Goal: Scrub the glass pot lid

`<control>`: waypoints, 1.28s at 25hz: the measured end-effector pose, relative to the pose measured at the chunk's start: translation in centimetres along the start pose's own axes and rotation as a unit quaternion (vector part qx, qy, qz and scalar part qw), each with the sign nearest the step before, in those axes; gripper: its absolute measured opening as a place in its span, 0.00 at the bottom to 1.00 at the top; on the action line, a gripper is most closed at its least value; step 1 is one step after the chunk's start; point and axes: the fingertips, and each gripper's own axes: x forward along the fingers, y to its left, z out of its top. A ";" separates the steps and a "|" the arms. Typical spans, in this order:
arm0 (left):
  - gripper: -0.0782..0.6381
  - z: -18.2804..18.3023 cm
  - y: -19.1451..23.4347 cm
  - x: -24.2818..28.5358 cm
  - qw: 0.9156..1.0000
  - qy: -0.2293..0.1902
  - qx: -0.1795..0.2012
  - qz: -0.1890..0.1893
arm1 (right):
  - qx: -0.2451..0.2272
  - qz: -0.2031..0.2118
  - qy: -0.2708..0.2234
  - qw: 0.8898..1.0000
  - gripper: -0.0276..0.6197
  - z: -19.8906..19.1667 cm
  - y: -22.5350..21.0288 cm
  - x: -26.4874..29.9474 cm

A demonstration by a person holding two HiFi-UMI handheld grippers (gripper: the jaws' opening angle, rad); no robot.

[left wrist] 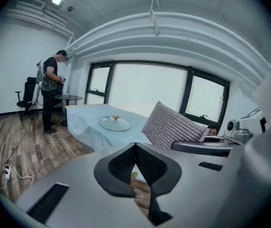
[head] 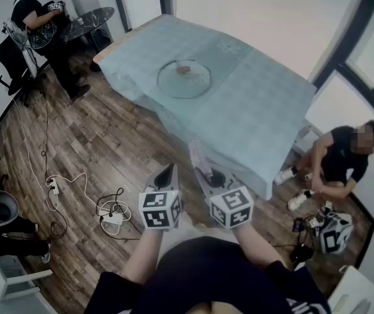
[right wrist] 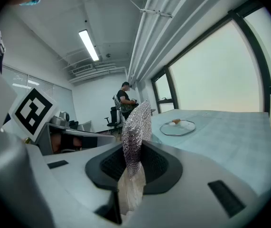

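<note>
The glass pot lid (head: 184, 78) with a brown knob lies flat on the table's pale blue cloth (head: 252, 110), well ahead of both grippers. It also shows small in the left gripper view (left wrist: 115, 123) and the right gripper view (right wrist: 178, 126). My left gripper (head: 166, 174) is held over the floor short of the table, its jaws shut with nothing between them (left wrist: 135, 146). Beside it, my right gripper (head: 203, 167) is shut on a silvery mesh scrub pad (right wrist: 136, 129), which stands up between the jaws. The pad (left wrist: 173, 126) is seen from the left gripper too.
Cables and a power strip (head: 111, 218) lie on the wooden floor at the left. A person (head: 39, 18) stands by a round dark table (head: 88, 19) at the back left. Another person (head: 340, 162) crouches by the table's right corner, near the windows.
</note>
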 end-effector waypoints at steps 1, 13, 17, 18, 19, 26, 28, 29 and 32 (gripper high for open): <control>0.11 0.0 -0.1 0.0 1.000 -0.001 -0.001 0.002 | 0.000 0.001 0.000 1.000 0.17 0.0 0.0 -0.1; 0.11 -0.4 0.0 -0.3 0.999 -0.008 -0.020 0.025 | 0.029 0.015 -0.045 0.998 0.17 0.9 -0.2 -1.8; 0.11 -0.4 -0.4 1.1 1.000 0.002 -0.024 0.016 | 0.041 0.005 -0.040 0.998 0.17 0.9 -1.3 -1.6; 0.11 -0.1 -0.6 1.6 1.000 0.002 -0.021 0.011 | 0.043 0.003 -0.040 0.998 0.17 1.0 -1.5 -1.5; 0.11 0.2 -0.8 2.0 1.000 0.002 -0.018 0.007 | 0.044 0.000 -0.041 0.998 0.17 1.0 -1.7 -1.3; 0.11 1.4 0.7 3.8 1.000 0.007 -0.006 0.006 | 0.045 -0.006 -0.034 0.998 0.17 1.7 -2.6 1.7; 0.11 1.7 1.9 4.2 1.000 0.007 -0.010 0.008 | 0.041 -0.005 -0.030 0.999 0.17 1.9 -2.5 2.9; 0.11 1.9 2.5 4.4 1.000 0.007 -0.012 0.007 | 0.039 -0.004 -0.028 0.999 0.17 2.0 -2.4 3.6; 0.11 2.4 4.7 5.3 1.000 0.010 -0.018 0.005 | 0.032 -0.003 -0.019 0.999 0.17 2.5 -1.9 5.9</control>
